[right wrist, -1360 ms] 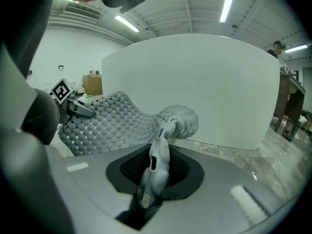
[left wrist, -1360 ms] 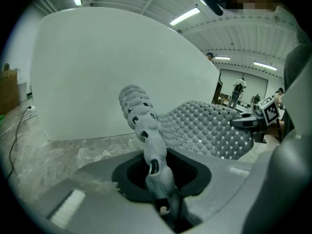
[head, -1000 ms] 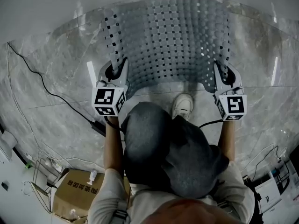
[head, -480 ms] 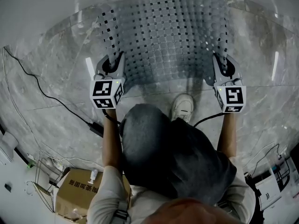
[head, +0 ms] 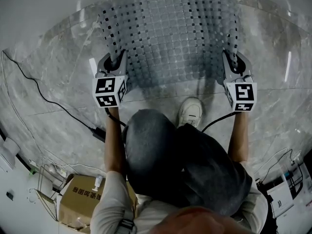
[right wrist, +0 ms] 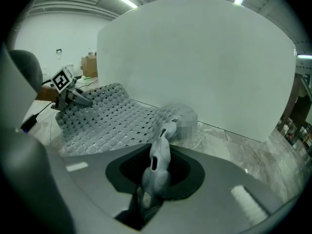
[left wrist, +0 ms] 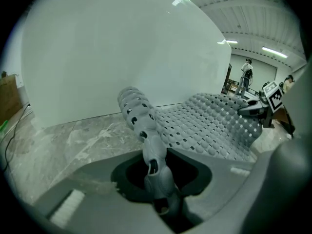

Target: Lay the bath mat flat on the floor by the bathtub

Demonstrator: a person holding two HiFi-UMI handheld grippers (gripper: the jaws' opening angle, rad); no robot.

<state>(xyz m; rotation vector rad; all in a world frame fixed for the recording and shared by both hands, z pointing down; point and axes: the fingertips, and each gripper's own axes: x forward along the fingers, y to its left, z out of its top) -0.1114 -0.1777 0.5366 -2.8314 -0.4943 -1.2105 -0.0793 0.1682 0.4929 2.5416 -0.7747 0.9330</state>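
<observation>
Bath mat (head: 170, 38) – soft grey rubbery plastic, matt, bumpy all over with rows of rounded studs and small square holes; edges bend limp. Floor (head: 273, 111): grey marble-look tile, veined, polished, with light streaks reflected in it. Bathtub (left wrist: 122, 48) wall is white, smooth and glossy. Left gripper (head: 115, 62) and right gripper (head: 235, 62) – grey moulded plastic, matt, their cubes faced with flat black-and-white printed squares. Box (head: 78, 204) is brown cardboard, dull, with printed lettering. Shoe (head: 190, 110) white, smooth-looking. Trousers (head: 161, 155) dark grey cloth, matt.
</observation>
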